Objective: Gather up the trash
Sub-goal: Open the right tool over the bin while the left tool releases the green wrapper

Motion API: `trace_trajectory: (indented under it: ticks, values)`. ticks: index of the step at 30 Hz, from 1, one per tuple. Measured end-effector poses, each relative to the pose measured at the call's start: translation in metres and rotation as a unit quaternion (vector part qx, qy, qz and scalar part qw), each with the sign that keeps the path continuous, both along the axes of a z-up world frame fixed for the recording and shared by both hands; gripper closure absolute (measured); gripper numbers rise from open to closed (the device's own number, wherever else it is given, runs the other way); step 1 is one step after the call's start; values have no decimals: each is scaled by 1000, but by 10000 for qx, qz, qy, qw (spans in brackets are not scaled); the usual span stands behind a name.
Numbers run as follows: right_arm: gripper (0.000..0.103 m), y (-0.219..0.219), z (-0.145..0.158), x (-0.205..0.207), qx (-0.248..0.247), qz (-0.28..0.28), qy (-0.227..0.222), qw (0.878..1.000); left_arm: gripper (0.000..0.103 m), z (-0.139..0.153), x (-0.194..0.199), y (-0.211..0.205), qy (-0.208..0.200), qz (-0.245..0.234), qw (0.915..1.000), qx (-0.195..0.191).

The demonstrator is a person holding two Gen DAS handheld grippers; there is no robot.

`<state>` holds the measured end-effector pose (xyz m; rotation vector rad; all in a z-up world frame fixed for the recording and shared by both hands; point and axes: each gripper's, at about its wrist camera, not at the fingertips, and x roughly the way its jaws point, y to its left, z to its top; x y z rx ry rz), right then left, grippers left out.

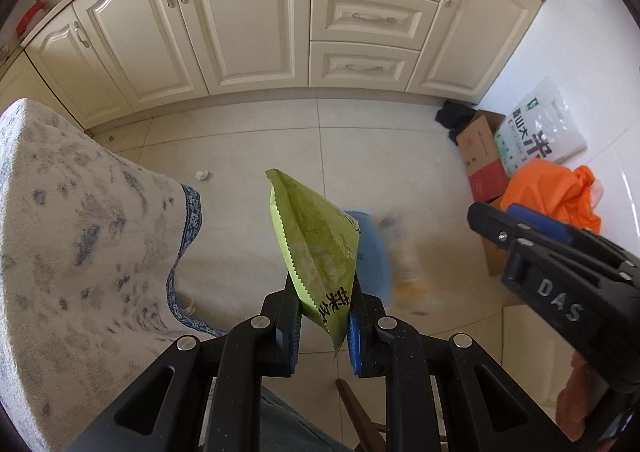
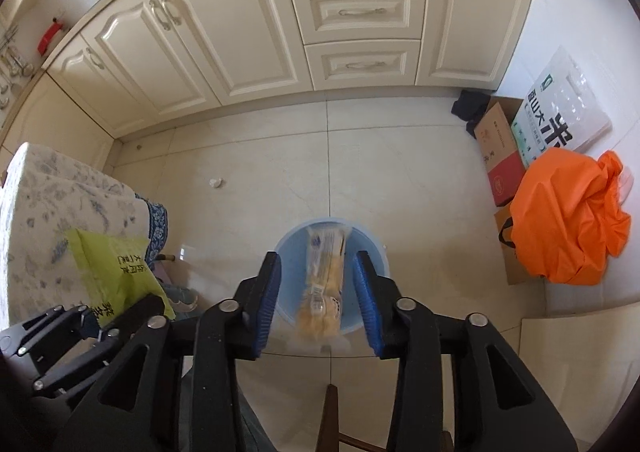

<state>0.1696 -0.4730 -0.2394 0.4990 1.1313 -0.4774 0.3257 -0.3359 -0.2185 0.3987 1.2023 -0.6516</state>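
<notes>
Below the spread right gripper (image 2: 318, 302), a blurred clear wrapper (image 2: 323, 284) hangs unpinched over the blue bucket (image 2: 289, 248); the left gripper (image 1: 323, 326) pinches a green packet (image 1: 316, 248).

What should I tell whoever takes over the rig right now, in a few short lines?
Left tool: shut on the green serrated-edge snack packet, held above the floor.
Right tool: open, above the round blue plastic bin; the clear wrapper with yellow contents is between its fingers, blurred, apparently dropping in.
Done: the wrapper is released over the bin.
Left: drop the green packet into the bin, then fetch the small white crumpled scrap from the floor tiles.
</notes>
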Motion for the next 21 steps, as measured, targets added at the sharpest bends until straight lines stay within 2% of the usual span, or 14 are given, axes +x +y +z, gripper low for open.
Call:
trace_trajectory:
  ticks: [3, 6, 8, 9, 10, 21]
  values:
    - [58, 1, 2, -1, -69, -12, -13, 10000, 88, -10, 2, -10, 137, -21, 9999, 10]
    - [58, 1, 1, -3, -52, 1, 11, 10000, 81, -15, 3, -17, 30, -55, 10000, 41]
    - [58, 0, -1, -5, -36, -6, 53, 10000, 55, -18, -3, -18, 54, -157, 9998, 51]
    - [58, 0, -2, -5, -38, -18, 75, 10000, 35, -20, -1, -19, 101, -133, 9999, 5]
    - [58, 0, -3, -6, -42, -32, 98, 9999, 26, -19, -2, -17, 92, -79, 9999, -46]
    - [58, -2, -7, -19, -10, -306, 343, 9989, 26, -7, -11, 8, 46, 105, 9999, -42]
